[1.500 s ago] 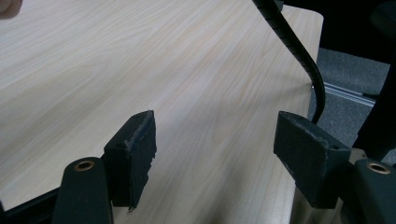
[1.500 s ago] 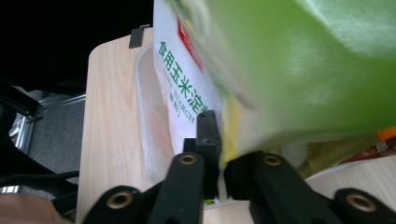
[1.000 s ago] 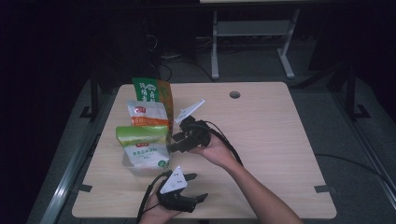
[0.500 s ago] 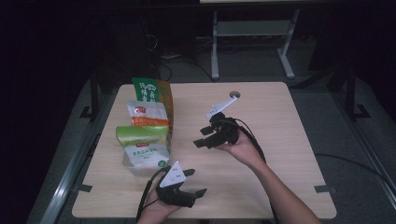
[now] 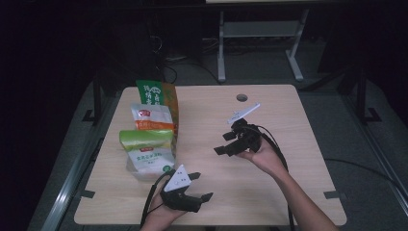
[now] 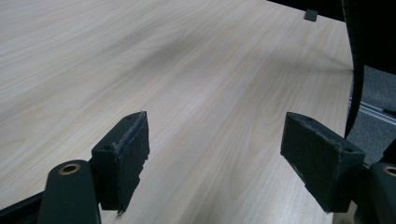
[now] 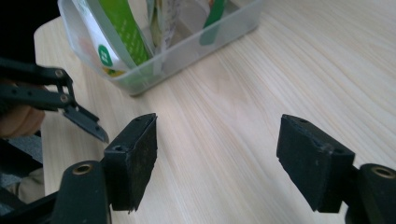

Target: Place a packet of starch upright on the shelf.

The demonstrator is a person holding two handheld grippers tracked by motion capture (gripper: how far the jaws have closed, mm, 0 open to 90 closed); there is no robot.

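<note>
Spanning most of the high view, the pale wood-grain desk [image 5: 288, 125] carries a clear plastic rectangular tub [image 7: 205, 44] near its left edge, and that tub holds the work's things: four upright food packets in a row, the tall green and orange packet [image 5: 155, 94] at the far end, then the white and orange packet [image 5: 151, 118], then the green-topped white packet [image 5: 146, 144] nearest the person. Next in size, the right gripper [image 5: 231, 143] hangs over the middle of the desk, well apart from the tub, its fingers [image 7: 135, 158] pointing back toward it; its jaws have just been opening and now stand spread with nothing but bare wood between them. The left gripper [image 5: 201, 186] sits low at the near edge, just beside the tub's near corner, its fingers [image 6: 123, 156] likewise spread wide and empty. As I judge it, the risk lies in the tight packing: a reach into the row could catch a neighbouring packet or the tub's thin wall, dragging the light tub across the smooth wood or tipping a packet over.
</note>
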